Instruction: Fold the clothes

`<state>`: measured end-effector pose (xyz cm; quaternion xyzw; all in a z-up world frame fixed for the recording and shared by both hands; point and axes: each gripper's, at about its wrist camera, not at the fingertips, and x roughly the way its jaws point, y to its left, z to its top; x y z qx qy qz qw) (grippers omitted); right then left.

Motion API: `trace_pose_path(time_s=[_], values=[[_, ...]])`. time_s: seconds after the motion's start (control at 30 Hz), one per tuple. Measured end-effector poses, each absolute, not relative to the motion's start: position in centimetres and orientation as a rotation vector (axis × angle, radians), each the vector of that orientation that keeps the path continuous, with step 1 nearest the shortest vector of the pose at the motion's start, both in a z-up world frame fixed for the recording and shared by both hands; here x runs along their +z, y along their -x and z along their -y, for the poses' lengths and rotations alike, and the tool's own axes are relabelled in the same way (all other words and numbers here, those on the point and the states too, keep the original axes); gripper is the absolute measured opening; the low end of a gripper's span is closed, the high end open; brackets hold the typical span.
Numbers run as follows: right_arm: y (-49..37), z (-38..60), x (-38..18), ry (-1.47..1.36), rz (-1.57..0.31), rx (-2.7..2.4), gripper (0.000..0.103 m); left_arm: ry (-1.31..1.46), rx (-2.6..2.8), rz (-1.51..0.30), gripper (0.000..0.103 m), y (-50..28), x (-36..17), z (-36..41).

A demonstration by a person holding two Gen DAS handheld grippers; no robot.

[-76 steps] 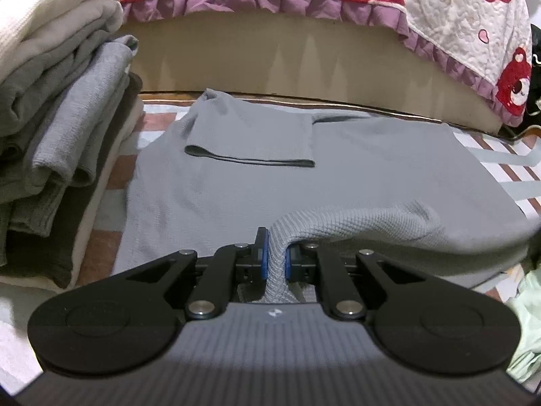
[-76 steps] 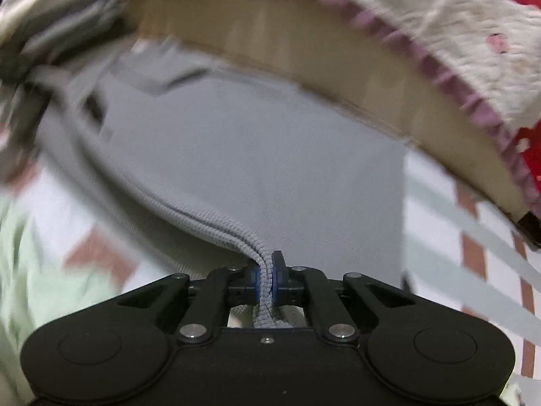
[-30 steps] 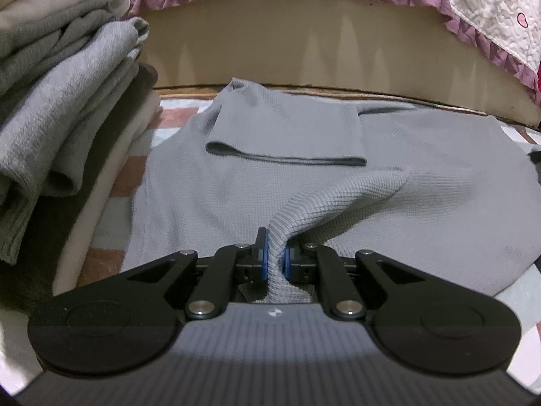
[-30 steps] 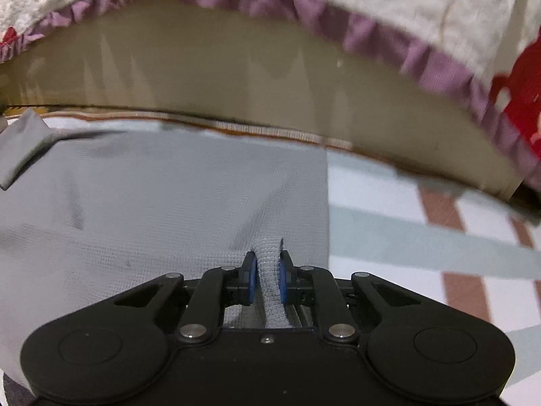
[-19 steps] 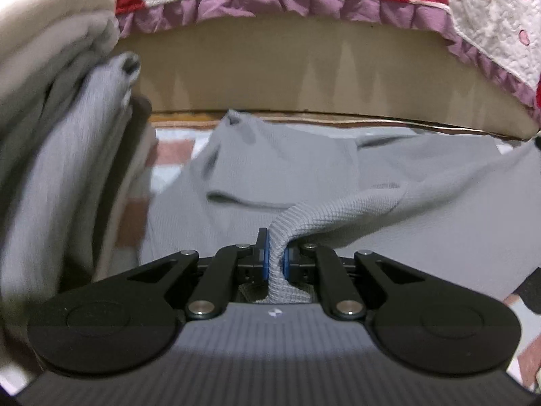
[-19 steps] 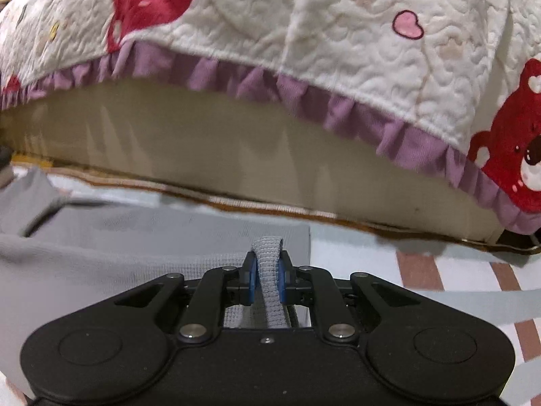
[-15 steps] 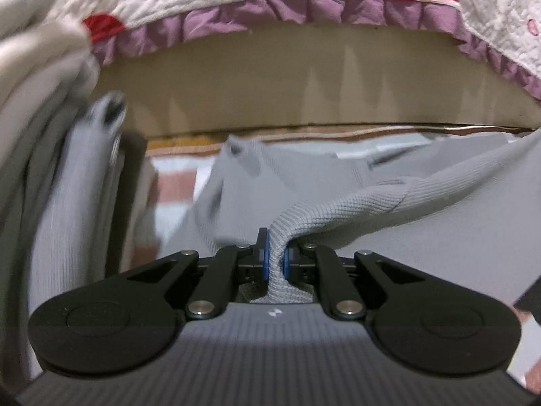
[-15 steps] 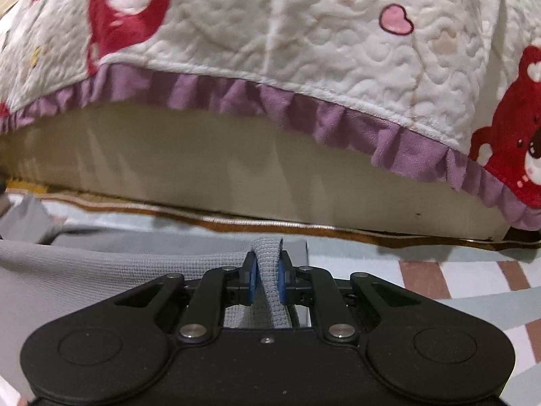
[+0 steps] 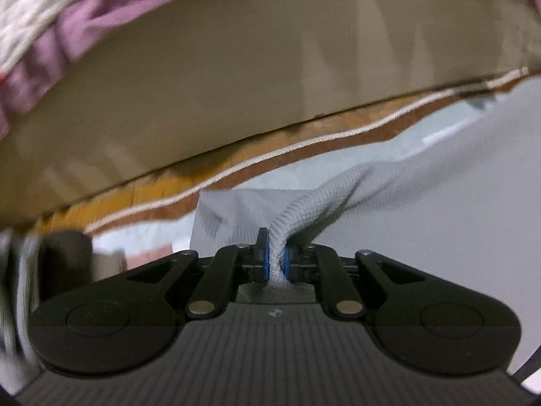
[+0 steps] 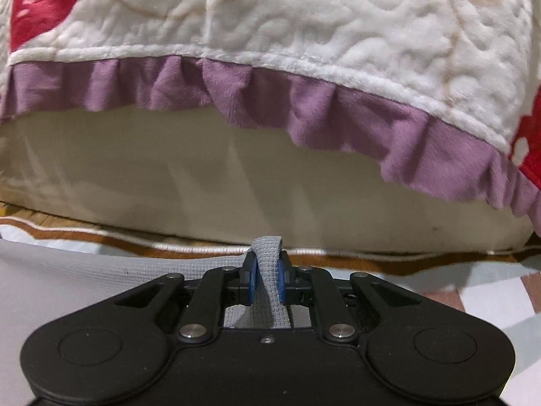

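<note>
A striped mat (image 10: 490, 291) in pale grey, white and pinkish-brown, edged with a brown band and white piping, covers the wooden floor (image 9: 111, 209). The grey knit garment (image 9: 439, 182) lies spread on it. At left, blurred, is apparently a stack of clothes (image 9: 20, 287).

One grey knit garment (image 9: 422, 182) running between both tongs, two grippers, left gripper (image 9: 274, 264), right gripper (image 10: 267, 282), one quilted bedspread with purple ruffle (image 10: 304, 98) ahead of the tongs, one striped mat (image 10: 490, 291) beneath them, blurred folded clothes (image 9: 20, 270) left of the left tongs, number unclear
</note>
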<state>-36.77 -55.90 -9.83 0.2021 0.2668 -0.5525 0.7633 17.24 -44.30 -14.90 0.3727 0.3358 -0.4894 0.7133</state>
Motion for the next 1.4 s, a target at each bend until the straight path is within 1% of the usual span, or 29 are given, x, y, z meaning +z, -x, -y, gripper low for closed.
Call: trace_pose_path(time_s=[0.03,0.07,0.17,0.23,0.3,0.33,0.4,0.43,0.47,0.5,0.57,0.7,0.8,0.83,0.93,1.0,1.1,1.23,1.4], values=[[36.4,56.5,-10.0,-0.445,-0.603,-1.191,0.013,-0.843,-1.071,-0.753,0.037,-17.8,-15.5,44.6],[36.0,56.9,-10.3,-0.448,-0.625,-1.189,0.014,-0.85,-1.054,-0.73,0.048,-18.2,-15.9,44.6],[35.3,57.1,-11.4,-0.436,-0.677,-1.201,0.014,-0.833,-1.038,-0.663,0.053,-18.3,-15.8,44.1],[35.1,56.9,-11.9,-0.434,-0.697,-1.209,0.014,-0.856,-1.033,-0.603,0.058,-17.8,-15.3,43.9],[34.9,56.7,-12.4,-0.423,-0.74,-1.214,0.015,-0.909,-1.047,-0.536,0.059,-17.2,-14.6,43.8],[34.7,56.6,-12.5,-0.408,-0.764,-1.221,0.016,-0.912,-1.05,-0.539,0.06,-17.1,-14.2,43.7],[34.6,56.2,-12.3,-0.338,-0.795,-1.27,0.028,-0.871,-1.065,-0.579,0.061,-17.3,-13.1,43.3],[34.7,56.0,-12.1,-0.294,-0.796,-1.306,0.032,-0.818,-1.084,-0.615,0.061,-17.7,-12.6,43.0],[34.8,55.6,-11.9,-0.235,-0.791,-1.353,0.041,-0.765,-1.103,-0.651,0.063,-18.1,-12.0,42.6],[34.9,55.2,-11.7,-0.185,-0.775,-1.4,0.047,-0.702,-1.117,-0.688,0.065,-18.7,-11.5,42.2],[35.6,54.7,-11.1,-0.197,-0.725,-1.428,0.047,-0.614,-1.103,-0.736,0.066,-19.5,-10.5,41.5],[35.4,53.6,-10.6,-0.301,-0.638,-1.329,0.047,-0.606,-1.158,-0.704,0.066,-18.9,-8.9,40.2],[34.0,52.8,-10.9,-0.39,-0.613,-1.205,0.047,-0.651,-1.251,-0.776,0.066,-16.9,-9.9,39.8],[33.5,52.6,-11.1,-0.417,-0.607,-1.166,0.047,-0.663,-1.231,-0.771,0.067,-16.3,-10.8,39.6],[31.8,52.2,-11.8,-0.484,-0.597,-1.058,0.047,-0.686,-1.124,-0.72,0.075,-14.6,-13.4,38.8],[30.5,51.9,-12.4,-0.511,-0.605,-1.01,0.047,-0.694,-1.059,-0.697,0.075,-13.8,-15.1,38.3],[29.1,51.4,-13.2,-0.512,-0.658,-0.959,0.047,-0.685,-0.977,-0.677,0.07,-14.5,-15.9,38.1],[27.8,50.3,-15.0,-0.392,-0.766,-0.99,0.047,-0.769,-0.784,-0.508,0.07,-16.1,-15.1,38.8],[29.0,50.1,-15.7,-0.426,-0.718,-1.012,0.052,-0.687,-0.632,-0.509,0.071,-19.6,-14.8,39.9]])
